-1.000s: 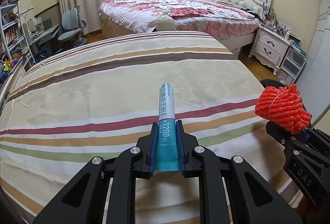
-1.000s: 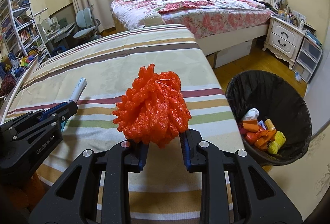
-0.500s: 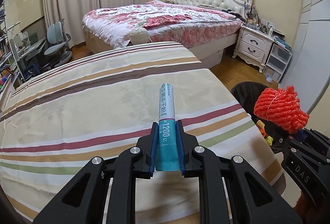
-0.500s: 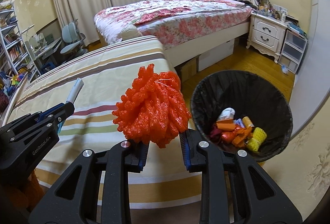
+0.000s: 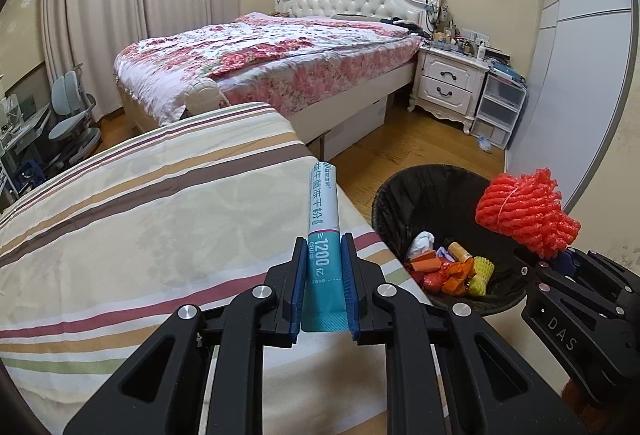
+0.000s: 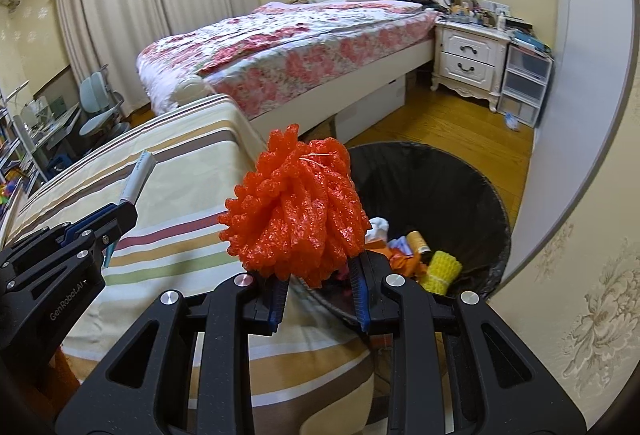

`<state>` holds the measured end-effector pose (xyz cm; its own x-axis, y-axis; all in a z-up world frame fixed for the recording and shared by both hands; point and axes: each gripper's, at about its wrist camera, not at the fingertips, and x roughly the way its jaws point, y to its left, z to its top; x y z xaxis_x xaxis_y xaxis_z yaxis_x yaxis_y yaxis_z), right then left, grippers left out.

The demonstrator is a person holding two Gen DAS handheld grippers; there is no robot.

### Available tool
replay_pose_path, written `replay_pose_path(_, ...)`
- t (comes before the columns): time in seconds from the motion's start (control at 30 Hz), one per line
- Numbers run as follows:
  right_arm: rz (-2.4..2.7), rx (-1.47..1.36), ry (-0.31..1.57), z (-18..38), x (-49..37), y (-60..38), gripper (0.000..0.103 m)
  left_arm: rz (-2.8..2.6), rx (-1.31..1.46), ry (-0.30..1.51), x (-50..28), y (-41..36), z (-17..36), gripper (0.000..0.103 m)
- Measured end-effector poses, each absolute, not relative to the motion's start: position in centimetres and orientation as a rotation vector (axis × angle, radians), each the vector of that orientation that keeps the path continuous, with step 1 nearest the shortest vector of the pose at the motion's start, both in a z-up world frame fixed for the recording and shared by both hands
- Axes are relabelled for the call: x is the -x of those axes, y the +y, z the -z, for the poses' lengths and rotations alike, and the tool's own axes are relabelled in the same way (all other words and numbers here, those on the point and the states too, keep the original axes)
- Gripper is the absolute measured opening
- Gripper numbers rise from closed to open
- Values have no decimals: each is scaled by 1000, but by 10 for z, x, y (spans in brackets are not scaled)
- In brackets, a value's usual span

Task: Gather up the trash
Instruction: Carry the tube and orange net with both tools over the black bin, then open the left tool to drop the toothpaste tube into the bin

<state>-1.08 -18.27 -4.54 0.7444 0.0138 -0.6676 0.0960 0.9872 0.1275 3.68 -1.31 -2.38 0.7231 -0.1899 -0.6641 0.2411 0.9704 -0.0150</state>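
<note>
My left gripper [image 5: 323, 255] is shut on a white and teal sachet [image 5: 323, 227], held above the right edge of the striped bed [image 5: 140, 219]. My right gripper [image 6: 320, 275] is shut on an orange foam net bundle [image 6: 296, 219], held near the left rim of the black bin [image 6: 472, 203]. In the left wrist view the bundle [image 5: 524, 215] and right gripper [image 5: 560, 263] sit over the bin's right side [image 5: 400, 195]. The left gripper [image 6: 120, 213] and sachet [image 6: 138, 181] show at the left of the right wrist view. The bin holds several pieces of trash.
A floral bed [image 5: 280, 51] with a white headboard stands behind. A white nightstand [image 5: 448, 83] and plastic drawers [image 5: 500, 107] stand at the right wall. Desk chairs [image 5: 72, 115] are at the far left. Wood floor [image 5: 420, 143] lies between bed and bin.
Both grippers have swung right with their loads, from over the striped bed toward the bin. The bin now fills more of both views.
</note>
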Motion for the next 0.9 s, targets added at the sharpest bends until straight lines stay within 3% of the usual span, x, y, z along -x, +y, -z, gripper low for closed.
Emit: replay_pose_path(0.9,219,-206,776,68,-49,-255,26,331,-188,758,-104,-112,46,18)
